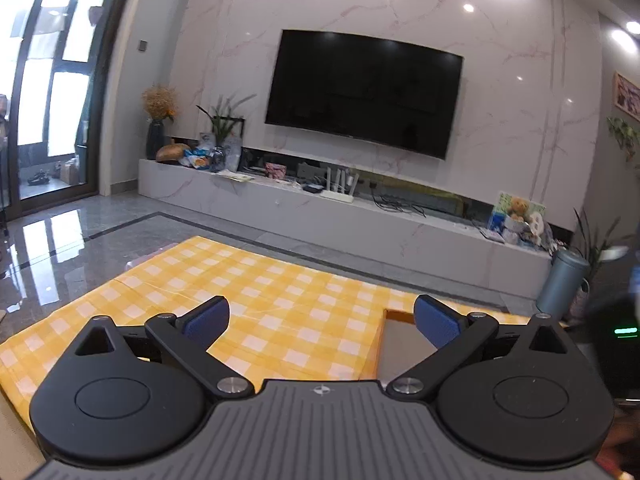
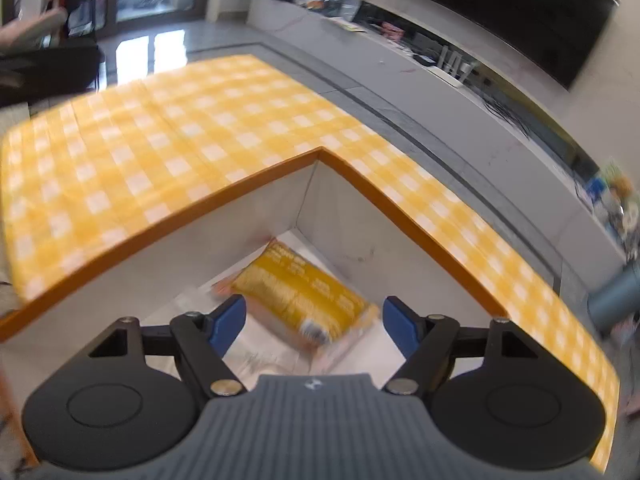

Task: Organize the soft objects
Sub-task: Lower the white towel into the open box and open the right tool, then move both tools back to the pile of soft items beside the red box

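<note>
The yellow soft packet (image 2: 306,300) lies at the bottom of a white box with an orange rim (image 2: 224,200), directly beyond the right gripper (image 2: 314,322), whose jaws are spread wide with nothing between them. The box sits on a surface covered with a yellow-and-white checked cloth (image 2: 160,120). The left gripper (image 1: 322,320) hangs above the same cloth, jaws parted and holding nothing, with the box's corner just beside its right finger. Farther off stand a low marble cabinet (image 1: 360,220) and a dark wall-mounted television (image 1: 364,92).

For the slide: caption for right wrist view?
Open right gripper above yellow packet lying in white box.
</note>
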